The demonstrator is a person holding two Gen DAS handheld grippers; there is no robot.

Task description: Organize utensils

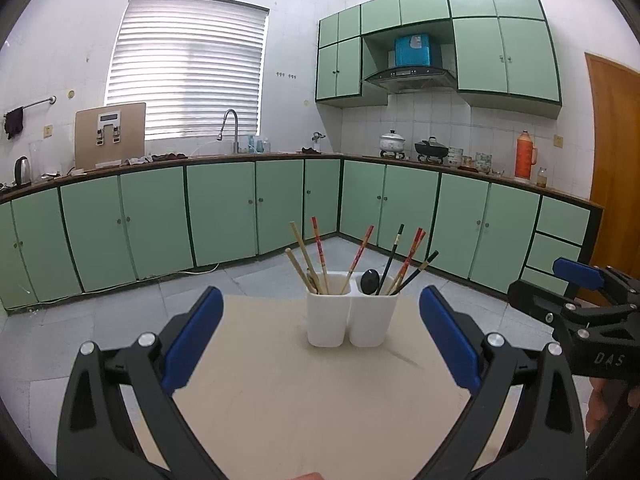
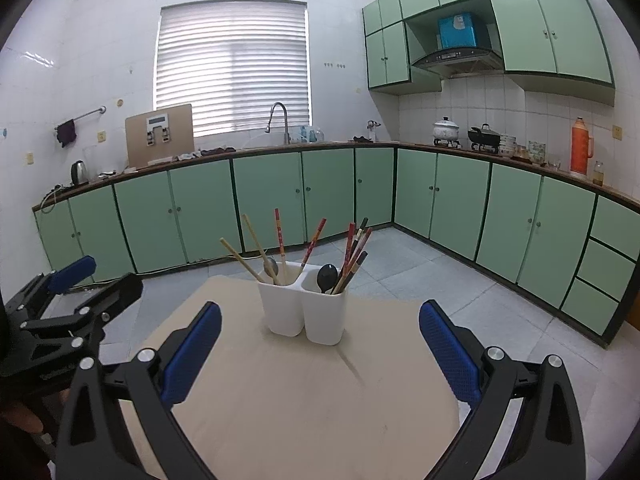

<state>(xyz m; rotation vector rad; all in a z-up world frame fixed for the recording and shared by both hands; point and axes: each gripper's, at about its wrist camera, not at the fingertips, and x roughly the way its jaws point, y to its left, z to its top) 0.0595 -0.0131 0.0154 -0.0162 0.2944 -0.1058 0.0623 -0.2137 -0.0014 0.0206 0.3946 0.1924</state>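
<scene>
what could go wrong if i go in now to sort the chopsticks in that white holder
1. The white two-compartment holder stands unbraced on the beige table; both the left gripper and the right gripper are open and off it, so tugging could tip it.
2. The red and black chopsticks lean crossed together, so pulling one may drag others out.
3. The black spoon sits beside them and may get snagged.

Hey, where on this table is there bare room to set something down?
The table is bare between the white holder and the near edge, and on either side of the holder. It is crowded only inside the holder's two compartments, full of chopsticks and spoons. Both grippers, left and right, are open.
</scene>
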